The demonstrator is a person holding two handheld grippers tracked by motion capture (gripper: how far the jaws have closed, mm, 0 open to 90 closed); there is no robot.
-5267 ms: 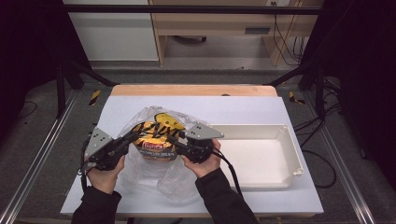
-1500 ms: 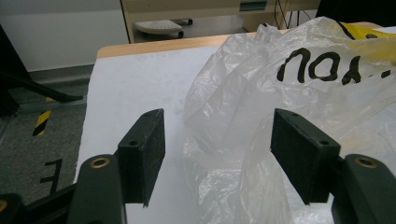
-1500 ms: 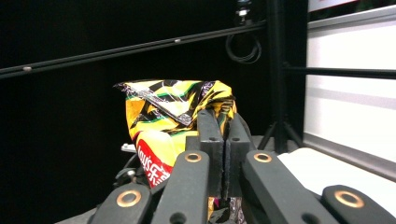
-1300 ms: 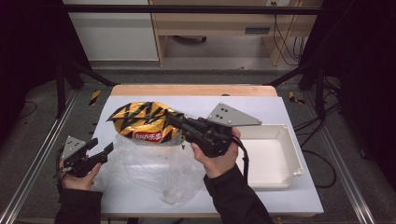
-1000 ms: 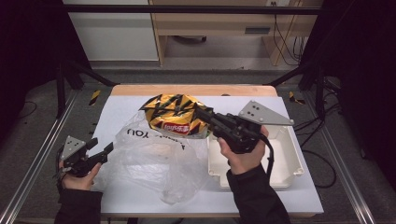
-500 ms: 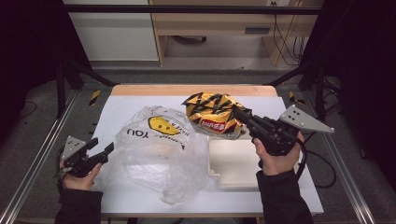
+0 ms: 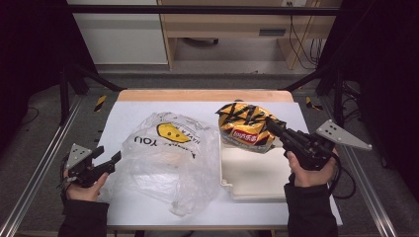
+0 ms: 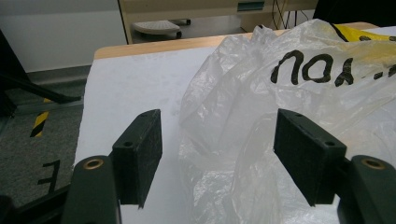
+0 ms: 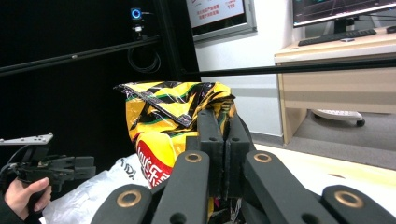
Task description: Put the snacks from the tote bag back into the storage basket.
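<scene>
A yellow and black chip bag [image 7: 244, 126] hangs over the far left corner of the white tray [image 7: 252, 173]. My right gripper [image 7: 271, 123] is shut on the bag's right edge. In the right gripper view the jaws [image 9: 224, 140] meet on the bag's [image 9: 163, 121] foil, and the bag stands upright. A crumpled clear plastic bag [image 7: 168, 158] with a yellow smiley lies on the table left of the tray. My left gripper [image 7: 108, 157] rests open at its left edge. In the left gripper view the plastic [image 8: 280, 93] reaches in between the open gripper's [image 8: 217, 154] pads, untouched.
The white table top [image 7: 128, 118] ends in a wooden strip [image 7: 202, 95] at the far side. Metal rails [image 7: 44, 168] run along both sides. A wooden desk [image 7: 227, 19] stands beyond the table. The left hand's gripper [image 9: 70, 168] appears at the left of the right gripper view.
My right gripper has carried the chip bag to the right, from above the plastic bag to above the tray, and a little lower. The left gripper has stayed where it was.
</scene>
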